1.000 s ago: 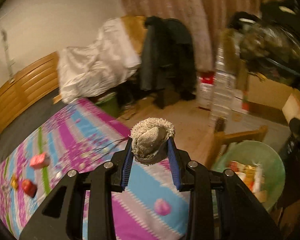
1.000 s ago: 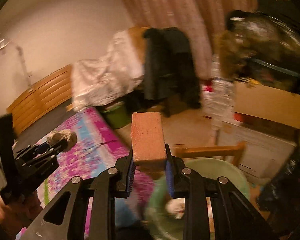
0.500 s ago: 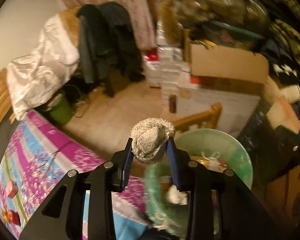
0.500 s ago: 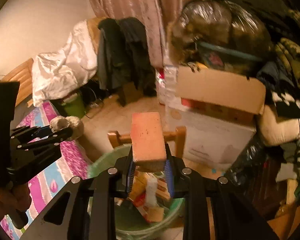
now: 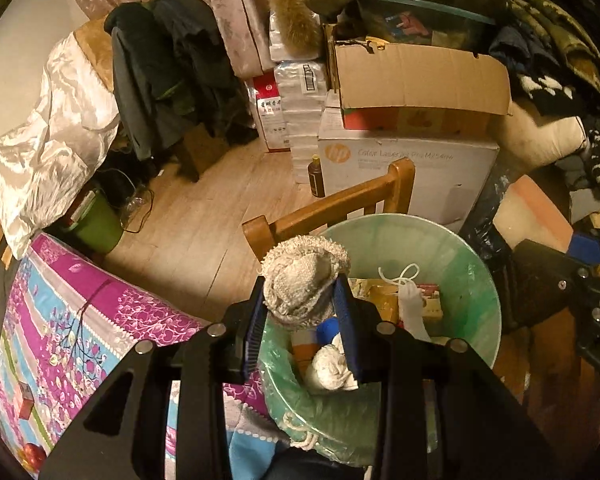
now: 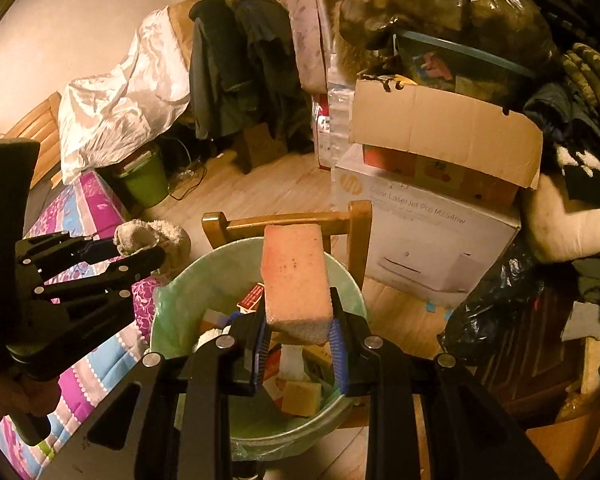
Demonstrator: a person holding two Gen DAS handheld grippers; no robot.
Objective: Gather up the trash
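Observation:
My left gripper (image 5: pixel 300 300) is shut on a balled-up beige sock (image 5: pixel 302 280), held over the near left rim of a green-lined trash bin (image 5: pixel 460 264). The bin holds boxes, wrappers and white cloth. My right gripper (image 6: pixel 298 320) is shut on a pink sponge block (image 6: pixel 294 276), held above the same bin (image 6: pixel 176 292). The left gripper with the sock (image 6: pixel 148 236) shows at the left of the right wrist view; the right gripper's sponge (image 5: pixel 532 216) shows at the right of the left wrist view.
The bin sits on a wooden chair (image 5: pixel 340 204) beside a bed with a purple and blue cover (image 5: pixel 72 320). Cardboard boxes (image 5: pixel 416 80), a printer box (image 6: pixel 428 232), clothes, a small green bin (image 5: pixel 96 228) and a black bag (image 6: pixel 496 304) crowd the wooden floor.
Both grippers swung right and down from over the bed to over the trash bin, still holding the sock and the sponge. The bin now fills the lower middle of both views.

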